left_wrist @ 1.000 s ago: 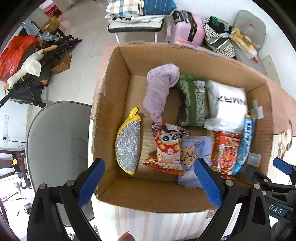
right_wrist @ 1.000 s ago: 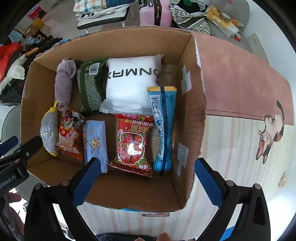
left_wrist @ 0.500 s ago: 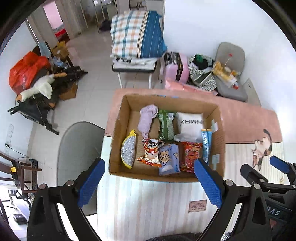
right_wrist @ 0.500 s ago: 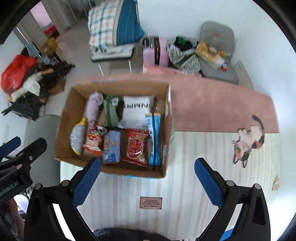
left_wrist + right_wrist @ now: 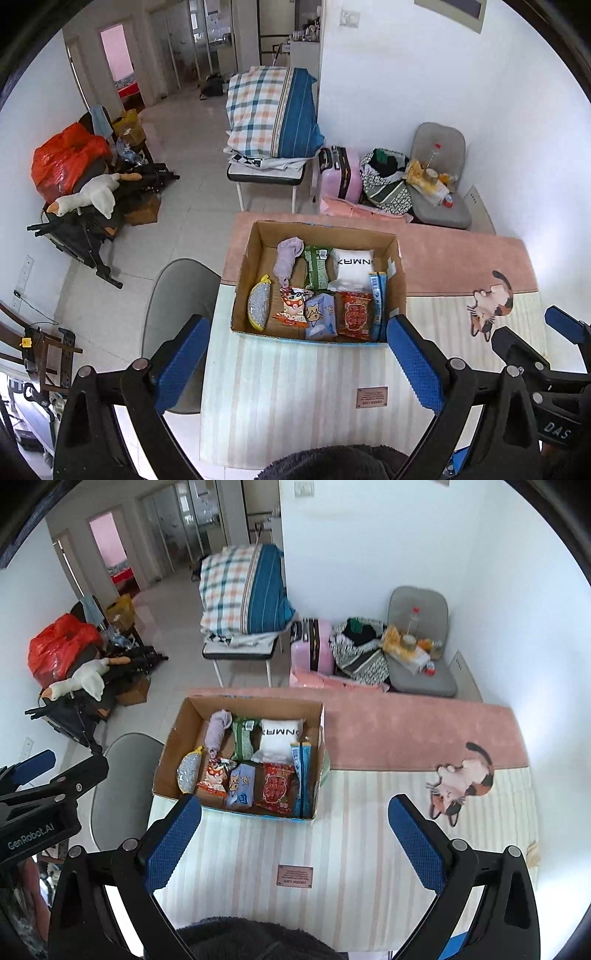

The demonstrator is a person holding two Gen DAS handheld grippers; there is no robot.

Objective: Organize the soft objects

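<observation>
Both blue-padded grippers, left (image 5: 297, 360) and right (image 5: 293, 836), hang splayed and empty below the filled brown cardboard box (image 5: 317, 338) at frame centre, so packing looks finished.

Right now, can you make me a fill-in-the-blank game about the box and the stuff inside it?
1. The cardboard box sits on a mat with a picture of a ____ on it.
2. The white pillow lies in the box next to a ____ packet on its left in the right wrist view.
3. Both grippers, left gripper and right gripper, are ____ and hold nothing.
4. The purple cloth lies ____ the box.

Missing words: cat; green; open; inside
</observation>
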